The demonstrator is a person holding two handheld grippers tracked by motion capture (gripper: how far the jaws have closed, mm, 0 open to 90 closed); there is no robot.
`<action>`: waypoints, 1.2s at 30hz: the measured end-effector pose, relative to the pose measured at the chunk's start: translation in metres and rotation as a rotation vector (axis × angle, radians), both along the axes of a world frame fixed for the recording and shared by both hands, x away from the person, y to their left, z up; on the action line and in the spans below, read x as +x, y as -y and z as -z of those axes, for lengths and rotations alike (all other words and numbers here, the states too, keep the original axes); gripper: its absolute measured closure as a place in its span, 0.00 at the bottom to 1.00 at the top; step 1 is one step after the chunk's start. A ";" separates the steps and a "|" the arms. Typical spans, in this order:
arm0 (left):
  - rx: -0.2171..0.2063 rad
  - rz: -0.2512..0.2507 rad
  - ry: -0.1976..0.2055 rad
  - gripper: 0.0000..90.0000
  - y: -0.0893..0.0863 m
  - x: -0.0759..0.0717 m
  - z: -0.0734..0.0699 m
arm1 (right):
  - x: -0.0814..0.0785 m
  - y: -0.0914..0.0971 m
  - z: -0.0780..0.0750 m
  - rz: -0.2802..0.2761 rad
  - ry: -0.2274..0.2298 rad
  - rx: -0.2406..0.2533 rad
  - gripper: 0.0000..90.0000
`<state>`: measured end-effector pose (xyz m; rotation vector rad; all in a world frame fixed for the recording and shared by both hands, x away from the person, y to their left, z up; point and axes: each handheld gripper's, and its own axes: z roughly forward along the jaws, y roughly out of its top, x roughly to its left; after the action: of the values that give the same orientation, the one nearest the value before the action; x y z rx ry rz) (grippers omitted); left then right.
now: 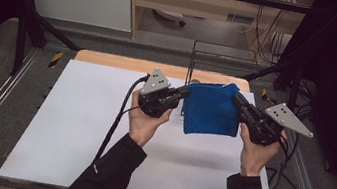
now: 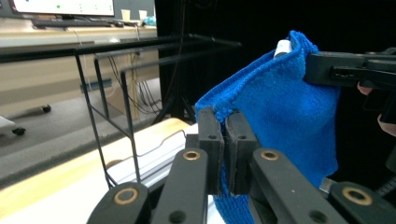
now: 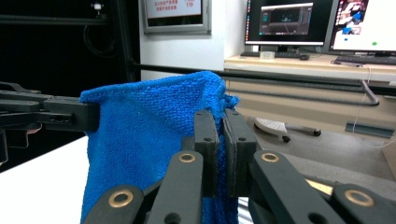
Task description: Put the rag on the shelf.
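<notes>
A blue towel (image 1: 212,110) hangs above the white table top (image 1: 85,127), stretched between both grippers. My left gripper (image 1: 186,92) is shut on the towel's upper left corner, and my right gripper (image 1: 235,98) is shut on its upper right corner. In the left gripper view the towel (image 2: 280,112) is pinched between the black jaws of my left gripper (image 2: 224,122), with the other gripper (image 2: 345,70) holding the far corner. In the right gripper view the towel (image 3: 144,140) droops from my right gripper (image 3: 221,122) across to the other gripper (image 3: 70,116).
A black wire rack (image 1: 212,55) stands at the table's far edge, just behind the towel. It shows in the left gripper view as a wire rack (image 2: 112,102) to the left. Cables (image 1: 121,112) trail over the table from both grippers. Desks with monitors (image 3: 289,21) lie beyond.
</notes>
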<state>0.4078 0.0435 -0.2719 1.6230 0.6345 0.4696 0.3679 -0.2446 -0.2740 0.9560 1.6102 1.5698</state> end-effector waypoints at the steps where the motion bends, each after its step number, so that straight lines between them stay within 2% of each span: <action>1: -0.005 -0.003 0.006 0.96 0.000 0.001 -0.002 | 0.001 0.000 -0.002 0.001 0.005 0.005 0.96; 11: -0.060 -0.003 0.038 0.96 0.004 0.017 -0.027 | 0.013 0.002 -0.027 0.019 0.056 0.043 0.95; 25: -0.105 -0.029 0.096 0.96 0.012 0.039 -0.061 | 0.032 0.005 -0.062 0.036 0.104 0.074 0.95; 33: -0.111 -0.032 0.117 0.96 0.019 0.050 -0.082 | 0.046 0.009 -0.079 0.053 0.124 0.086 0.95; 36: -0.102 -0.036 0.131 0.96 0.022 0.056 -0.089 | 0.053 0.011 -0.085 0.060 0.128 0.084 0.95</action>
<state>0.4633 0.0217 -0.1831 1.4741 0.5811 0.5567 0.4204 -0.2553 -0.1891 0.9195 1.4250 1.6344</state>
